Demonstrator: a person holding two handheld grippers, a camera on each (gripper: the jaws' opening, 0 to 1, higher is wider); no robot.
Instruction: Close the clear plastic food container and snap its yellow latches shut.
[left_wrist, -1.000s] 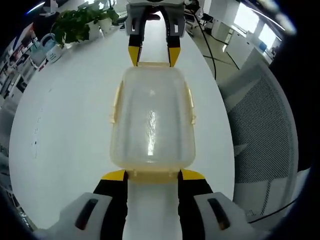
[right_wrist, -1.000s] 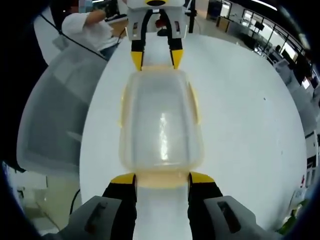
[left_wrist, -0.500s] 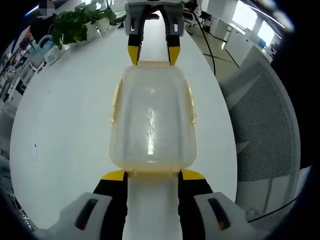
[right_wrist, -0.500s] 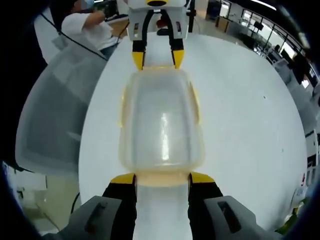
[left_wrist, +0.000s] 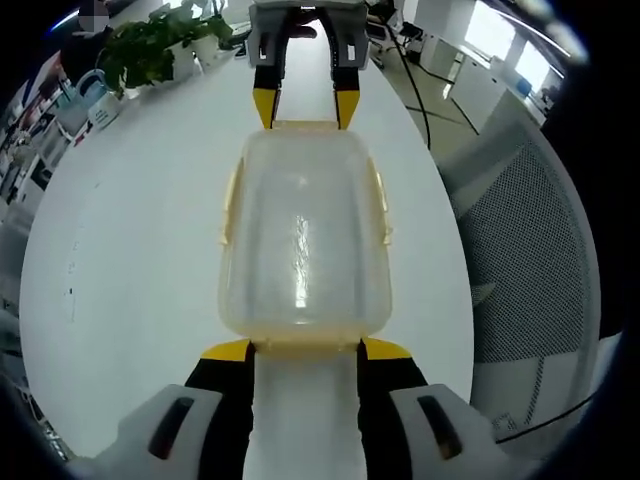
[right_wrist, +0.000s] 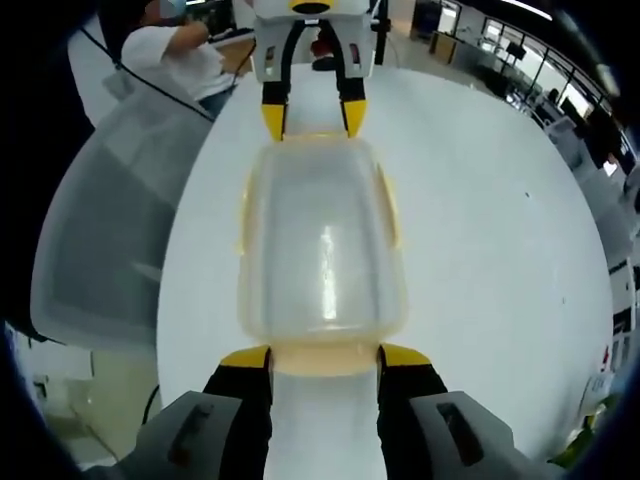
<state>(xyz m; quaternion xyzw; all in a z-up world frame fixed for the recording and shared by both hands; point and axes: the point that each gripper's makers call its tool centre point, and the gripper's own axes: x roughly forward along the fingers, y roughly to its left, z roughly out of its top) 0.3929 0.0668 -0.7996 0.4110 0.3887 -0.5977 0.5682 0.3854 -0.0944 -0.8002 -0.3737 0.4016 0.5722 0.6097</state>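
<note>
Left gripper view: clear plastic food container (left_wrist: 303, 245) sits lid-down-on on white table (left_wrist: 130, 230), long axis running 6 to 12 o'clock, one short end at left gripper (left_wrist: 305, 352), the far end at right gripper (left_wrist: 304, 108). Both grippers stand jaws apart, straddling the short-end yellow latches (left_wrist: 305, 350); contact uncertain. Right gripper view mirrors this: right gripper (right_wrist: 324, 360) at 6, container (right_wrist: 322, 245) ahead. Judged step: end latches being pressed. Next: push inward until snapped, then the side latches at 3 and 9.

container (left_wrist: 303, 240) on table (left_wrist: 130, 230) | left gripper (left_wrist: 305, 350), right gripper (left_wrist: 303, 105) at its opposite ends
</note>
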